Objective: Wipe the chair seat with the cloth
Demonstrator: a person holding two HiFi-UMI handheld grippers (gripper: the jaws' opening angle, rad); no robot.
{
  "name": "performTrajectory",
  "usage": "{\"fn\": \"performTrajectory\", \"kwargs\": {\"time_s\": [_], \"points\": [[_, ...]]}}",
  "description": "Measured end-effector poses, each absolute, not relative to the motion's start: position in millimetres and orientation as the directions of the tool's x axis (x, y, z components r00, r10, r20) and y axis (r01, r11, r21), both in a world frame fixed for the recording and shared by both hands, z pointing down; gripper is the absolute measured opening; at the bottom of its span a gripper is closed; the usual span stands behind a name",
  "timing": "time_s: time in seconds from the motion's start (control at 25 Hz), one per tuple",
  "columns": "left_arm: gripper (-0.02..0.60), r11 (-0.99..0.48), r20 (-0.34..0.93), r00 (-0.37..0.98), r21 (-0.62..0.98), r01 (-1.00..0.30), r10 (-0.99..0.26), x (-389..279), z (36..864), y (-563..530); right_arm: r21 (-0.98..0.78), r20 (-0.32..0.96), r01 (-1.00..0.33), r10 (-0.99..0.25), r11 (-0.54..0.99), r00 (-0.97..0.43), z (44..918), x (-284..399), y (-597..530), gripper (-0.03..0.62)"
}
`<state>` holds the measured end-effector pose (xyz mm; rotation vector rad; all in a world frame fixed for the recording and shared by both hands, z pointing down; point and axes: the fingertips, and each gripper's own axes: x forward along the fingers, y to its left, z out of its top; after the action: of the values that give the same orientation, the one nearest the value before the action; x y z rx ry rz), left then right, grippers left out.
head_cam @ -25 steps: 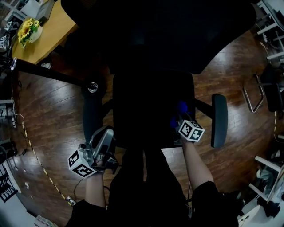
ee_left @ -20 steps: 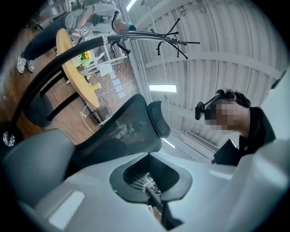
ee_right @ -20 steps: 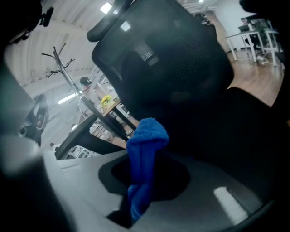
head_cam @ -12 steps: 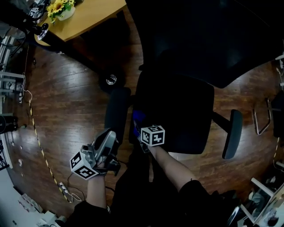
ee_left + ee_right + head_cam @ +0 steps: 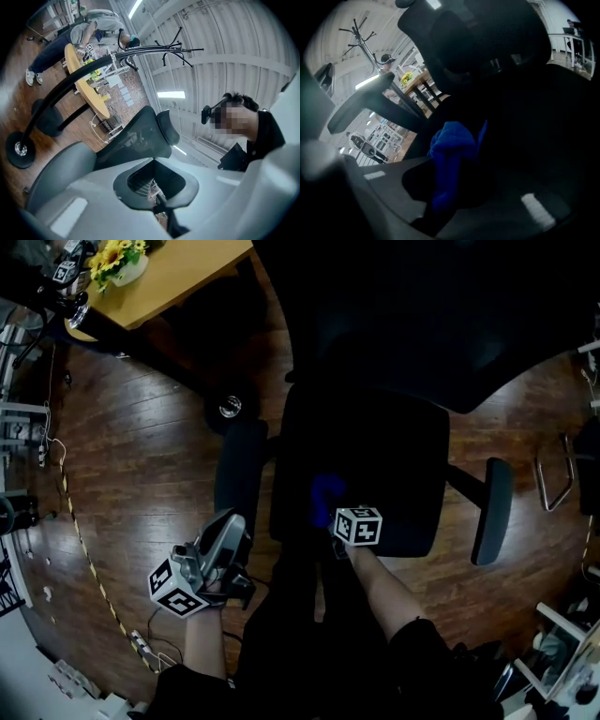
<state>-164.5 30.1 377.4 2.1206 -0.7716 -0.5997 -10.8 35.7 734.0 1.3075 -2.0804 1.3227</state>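
Head view: the right gripper (image 5: 330,514) presses a crumpled blue cloth (image 5: 325,493) onto the black padded chair seat (image 5: 384,456), at its 7 o'clock edge.
Left gripper view: the left gripper (image 5: 158,208) is empty, jaws pressed together.
Right gripper view: the jaws pinch the cloth. Wiping looks to be under way, with most of the seat probably left.

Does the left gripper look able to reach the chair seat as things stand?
Probably yes. The left gripper hangs just off the near left corner of the chair seat, nothing visible between them; the armrest lies farther ahead, beside its path.
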Motion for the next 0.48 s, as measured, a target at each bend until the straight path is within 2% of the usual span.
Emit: {"fn": "performTrajectory", "kwargs": {"time_s": [0.36,0.48], "points": [[-0.008,-0.555,-0.184,0.781,0.798,-0.235,-0.596,-110,374,20,-0.370,0.767,-0.909,-0.616,-0.191,-0.182,727,217,89,0.063],[-0.008,-0.568,-0.190,0.804,0.796,-0.210,-0.563,-93,372,16,-0.321,0.780,-0.909,-0.619,-0.267,-0.094,718,269,108,0.063]]}}
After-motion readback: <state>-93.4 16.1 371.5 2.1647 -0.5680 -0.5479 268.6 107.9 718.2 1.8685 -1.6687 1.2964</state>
